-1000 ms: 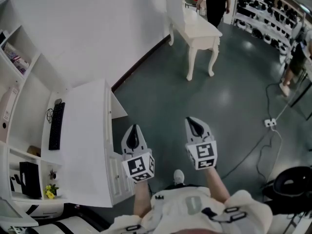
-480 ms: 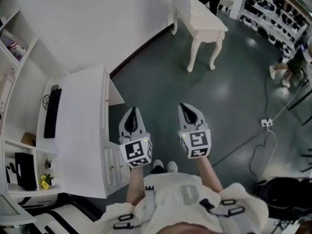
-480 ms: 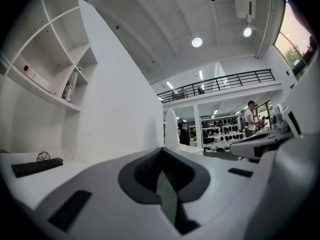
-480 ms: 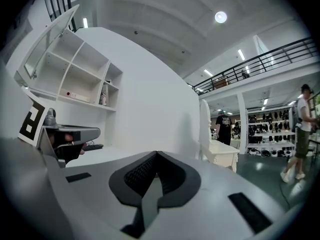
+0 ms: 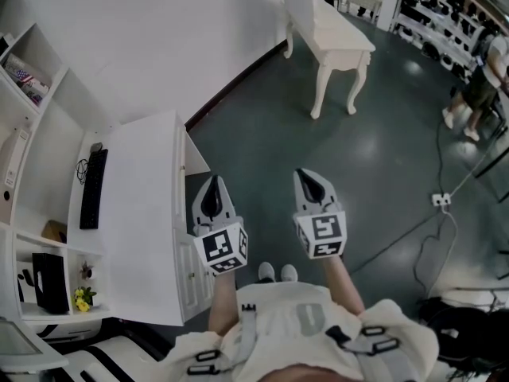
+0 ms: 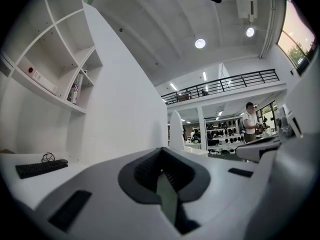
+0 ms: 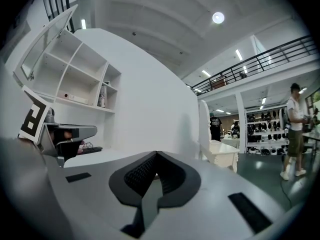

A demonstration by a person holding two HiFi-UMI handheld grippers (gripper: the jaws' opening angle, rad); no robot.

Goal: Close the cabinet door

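The white counter [image 5: 139, 213] carries a black keyboard [image 5: 93, 189] near its back edge. The cabinet door [image 5: 196, 159] stands swung out from the counter's front edge, over the dark floor [image 5: 262, 134]. The left gripper [image 5: 212, 189] hangs just off the counter's front with its tip close to the door's free edge, jaws together and empty. The right gripper [image 5: 312, 183], farther out from the counter, is also closed on nothing.

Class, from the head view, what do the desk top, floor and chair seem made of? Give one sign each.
Desk top: probably painted or laminated board, smooth matt white. Floor: likely sealed concrete or resin; dark, with glossy reflections. Chair: apparently white-painted wood, with curved legs.
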